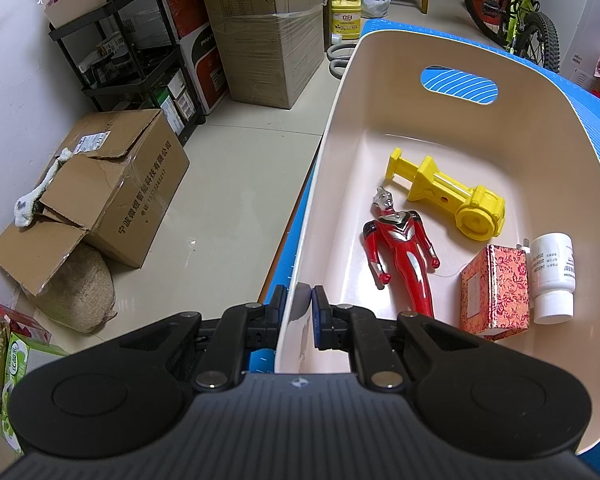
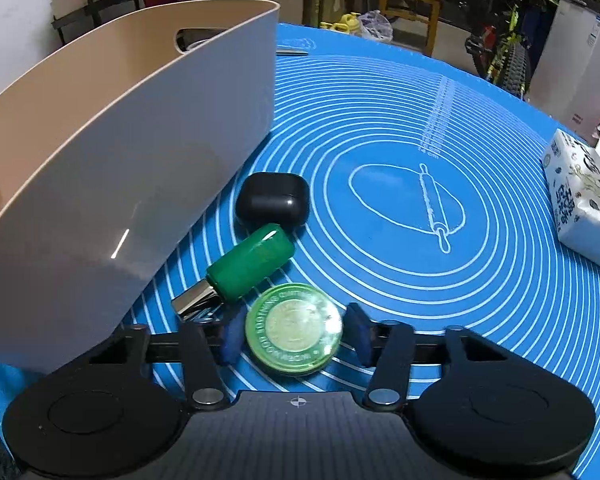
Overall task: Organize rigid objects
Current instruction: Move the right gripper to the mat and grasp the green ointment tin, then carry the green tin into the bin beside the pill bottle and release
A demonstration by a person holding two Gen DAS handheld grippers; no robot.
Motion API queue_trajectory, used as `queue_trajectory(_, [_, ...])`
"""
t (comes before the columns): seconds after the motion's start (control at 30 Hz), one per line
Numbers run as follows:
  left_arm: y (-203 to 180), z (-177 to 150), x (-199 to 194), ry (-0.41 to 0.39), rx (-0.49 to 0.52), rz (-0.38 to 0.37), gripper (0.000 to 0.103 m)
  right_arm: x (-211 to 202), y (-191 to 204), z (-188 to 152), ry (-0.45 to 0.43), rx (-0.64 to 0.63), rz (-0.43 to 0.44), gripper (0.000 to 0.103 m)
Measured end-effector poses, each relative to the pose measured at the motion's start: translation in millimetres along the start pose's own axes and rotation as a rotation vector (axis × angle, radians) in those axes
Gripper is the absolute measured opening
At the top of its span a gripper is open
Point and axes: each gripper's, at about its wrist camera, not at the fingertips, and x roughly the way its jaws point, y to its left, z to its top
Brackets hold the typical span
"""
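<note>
Cluttered storeroom floor with cardboard boxes (image 1: 112, 188) and a bicycle (image 1: 516, 8) behind; blue baking mat (image 2: 420, 128) spread over the desk. Cream bin (image 1: 340, 128) standing on the mat at the left, near wall clenched between the jaws of the left gripper (image 1: 300, 304), one pad outside and one inside. Already inside the bin: yellow toy (image 1: 448, 196), red figure (image 1: 400, 252), patterned red box (image 1: 496, 292), white bottle (image 1: 552, 276).

Outside the bin, on the mat just beside its right wall: black earbud case (image 2: 272, 198) farthest, green bottle (image 2: 248, 264) with metal cap lying against it, green round tin (image 2: 294, 328) nearest. Tissue pack (image 2: 580, 204) well apart at the far right.

Step in hand: pickup of the round tin. Right gripper (image 2: 294, 334) lowered around the tin, jaws part-closed with the tin between them; left pad apparently touching, right pad just short of the rim, so not yet grasping.

Next move, by judgement: full closure on the tin's edge, straight lift clear of the green bottle, then transfer over the bin rim and release onto bare floor of the bin.
</note>
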Motion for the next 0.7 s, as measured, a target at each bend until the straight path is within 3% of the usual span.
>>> queue_trajectory(0.23, [0,0,0,0.000,0.001,0.000,0.015,-9,-1,0,-0.026,0.022,-0.063,0.055])
queue_trajectory(0.47, [0,0,0,-0.001,0.002,0.002,0.015,-37,-6,12,-0.141,0.142,-0.113,0.055])
queue_trajectory(0.7, [-1,1,-1,0.000,0.004,0.007,0.015,-69,-1,34,-0.253,0.181,-0.116,0.055])
